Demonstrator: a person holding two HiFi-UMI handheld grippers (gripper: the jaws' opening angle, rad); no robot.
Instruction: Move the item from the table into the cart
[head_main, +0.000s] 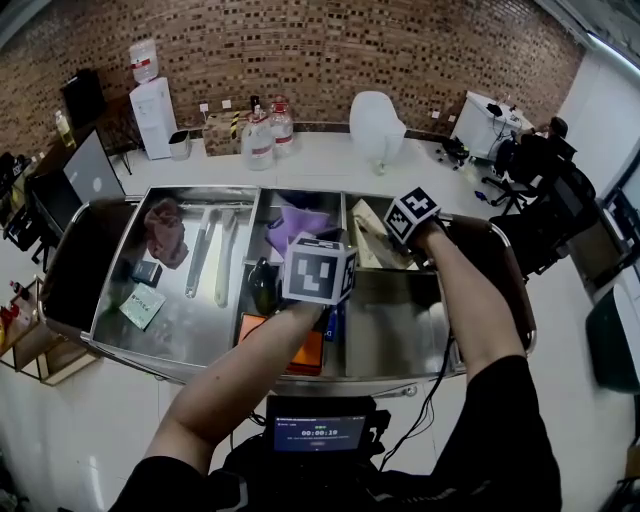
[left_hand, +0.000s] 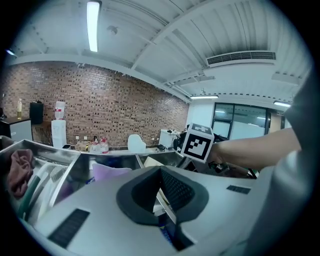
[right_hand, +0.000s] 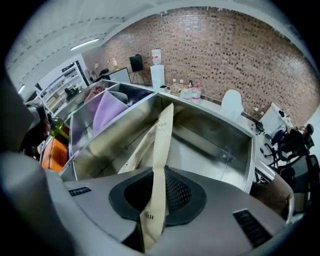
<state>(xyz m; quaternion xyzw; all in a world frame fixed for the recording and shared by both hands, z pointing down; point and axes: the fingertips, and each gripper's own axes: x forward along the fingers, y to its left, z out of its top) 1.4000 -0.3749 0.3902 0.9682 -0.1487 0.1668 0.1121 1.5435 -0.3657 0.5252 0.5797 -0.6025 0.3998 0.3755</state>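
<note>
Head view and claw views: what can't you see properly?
Left gripper view: the left claw covers most of the thin white and blue thing it pinches.
Head view: the left arm hides part of the flat orange thing.
Right gripper view: the right claw covers some print on the tan paper bag.
Head view: the small pale green card is too small to read.

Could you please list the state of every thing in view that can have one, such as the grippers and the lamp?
right gripper: jaws shut on the paper bag.
paper bag: flat, held by one end over the cart.
left gripper: jaws nearly together; whether they hold something is unclear.
laptop: lid open.
ceiling lamp: lit.
small screen: lit.
</note>
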